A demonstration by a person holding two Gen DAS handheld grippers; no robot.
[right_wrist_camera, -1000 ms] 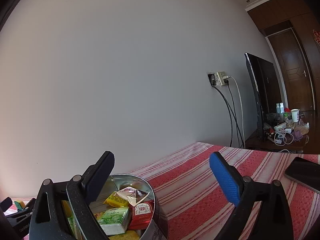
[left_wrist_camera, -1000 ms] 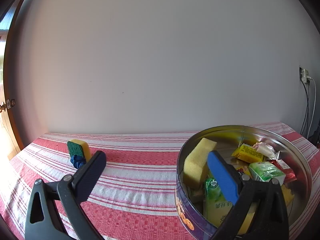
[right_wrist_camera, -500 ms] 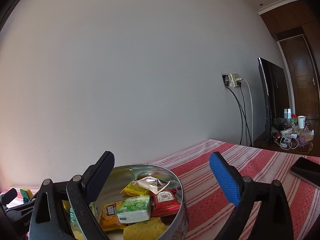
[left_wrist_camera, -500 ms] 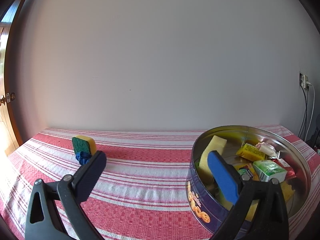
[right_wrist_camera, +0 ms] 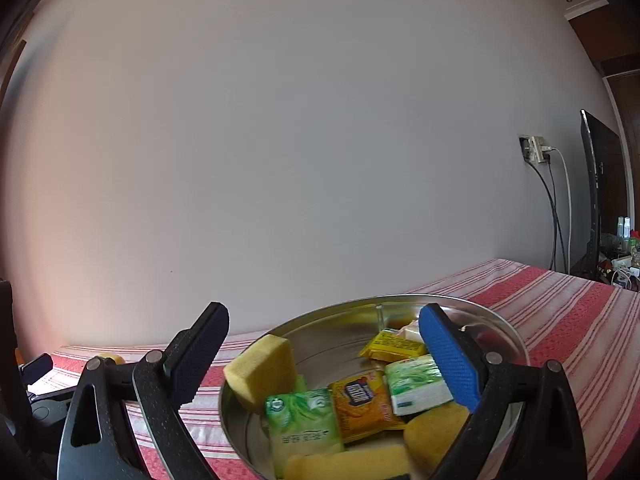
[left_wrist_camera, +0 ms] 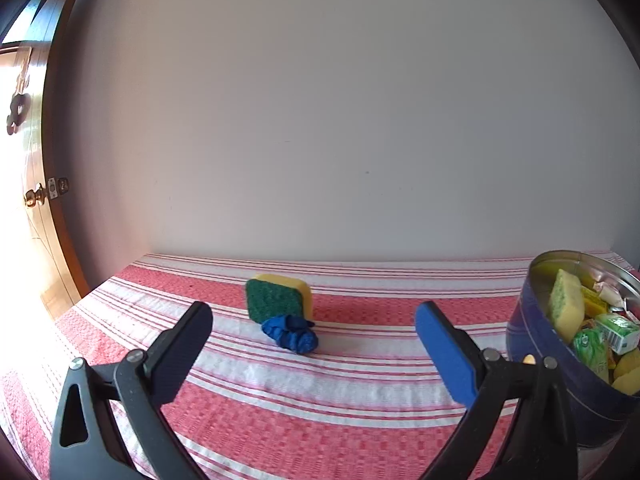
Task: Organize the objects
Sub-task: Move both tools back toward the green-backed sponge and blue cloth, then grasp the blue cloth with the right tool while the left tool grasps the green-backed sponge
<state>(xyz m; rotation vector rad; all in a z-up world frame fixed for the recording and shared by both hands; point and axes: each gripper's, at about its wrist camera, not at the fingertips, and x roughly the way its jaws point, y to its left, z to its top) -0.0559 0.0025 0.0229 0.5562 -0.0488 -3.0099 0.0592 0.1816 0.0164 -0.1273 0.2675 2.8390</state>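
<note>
A green-and-yellow scrub sponge [left_wrist_camera: 278, 298] stands on edge on the red-striped cloth [left_wrist_camera: 320, 400], with a crumpled blue cloth piece [left_wrist_camera: 291, 333] against its front. My left gripper [left_wrist_camera: 314, 344] is open, facing them from a short way off, nothing between its fingers. A round blue tin [left_wrist_camera: 560, 368] sits at the right, holding a yellow sponge [left_wrist_camera: 566, 304] and snack packets. In the right wrist view my right gripper [right_wrist_camera: 324, 344] is open above the tin [right_wrist_camera: 496, 320], over yellow sponges [right_wrist_camera: 262, 370] and packets [right_wrist_camera: 304, 416].
A plain wall closes off the far edge of the table. A wooden door with a brass knob [left_wrist_camera: 34, 198] is at the left. At the right are a wall socket with cables [right_wrist_camera: 538, 150], a dark screen [right_wrist_camera: 596, 188] and cluttered small items [right_wrist_camera: 622, 264].
My left gripper has swung left, away from the tin, and now faces the scrub sponge and blue cloth. The right gripper has swung left and down over the tin. Both stay open.
</note>
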